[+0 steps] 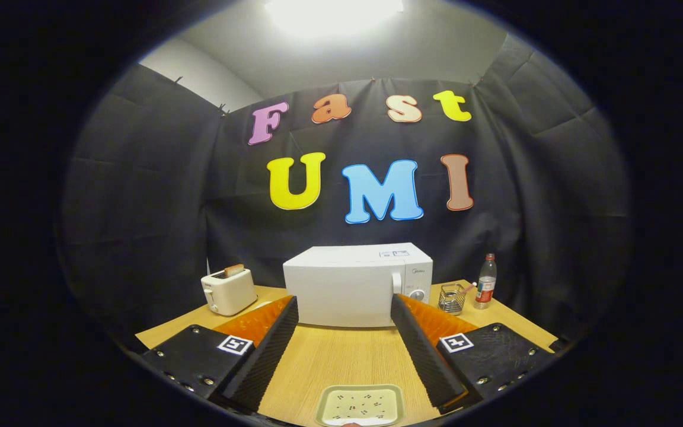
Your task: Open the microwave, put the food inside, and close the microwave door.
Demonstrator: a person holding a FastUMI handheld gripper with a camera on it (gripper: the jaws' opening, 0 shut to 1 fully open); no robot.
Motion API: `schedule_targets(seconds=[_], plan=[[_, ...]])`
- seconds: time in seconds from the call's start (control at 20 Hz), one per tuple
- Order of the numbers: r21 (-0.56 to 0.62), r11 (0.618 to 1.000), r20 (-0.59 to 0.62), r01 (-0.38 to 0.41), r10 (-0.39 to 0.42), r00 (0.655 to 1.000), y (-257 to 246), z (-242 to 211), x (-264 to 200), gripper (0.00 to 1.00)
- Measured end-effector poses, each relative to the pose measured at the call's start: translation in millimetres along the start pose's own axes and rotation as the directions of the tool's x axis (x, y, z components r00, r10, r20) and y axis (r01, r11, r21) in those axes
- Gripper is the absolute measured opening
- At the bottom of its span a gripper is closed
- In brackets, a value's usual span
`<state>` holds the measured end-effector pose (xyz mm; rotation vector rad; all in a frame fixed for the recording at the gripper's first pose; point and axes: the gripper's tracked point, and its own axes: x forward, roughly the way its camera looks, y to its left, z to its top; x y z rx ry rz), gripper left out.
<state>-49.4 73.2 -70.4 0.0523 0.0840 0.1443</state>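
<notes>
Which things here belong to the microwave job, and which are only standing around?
For the job:
microwave, door shut
tray between the fingers
tool, open, holding nothing

Standing around:
toaster, left of microwave
wire basket, right of microwave
bottle, beyond the basket

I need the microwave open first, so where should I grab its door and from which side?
Take the upright handle at the door's right edge, beside the control panel on the microwave. Come straight in from the front, where the open tool already faces it; the door likely swings out leftward.
</notes>
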Motion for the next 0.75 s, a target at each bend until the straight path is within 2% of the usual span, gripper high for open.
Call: schedule_targets(seconds=[0.75], plan=[[0.033, 0.999, 0.018, -0.015, 0.015, 1.000, 8.4, 8.8, 2.6, 0.99]])
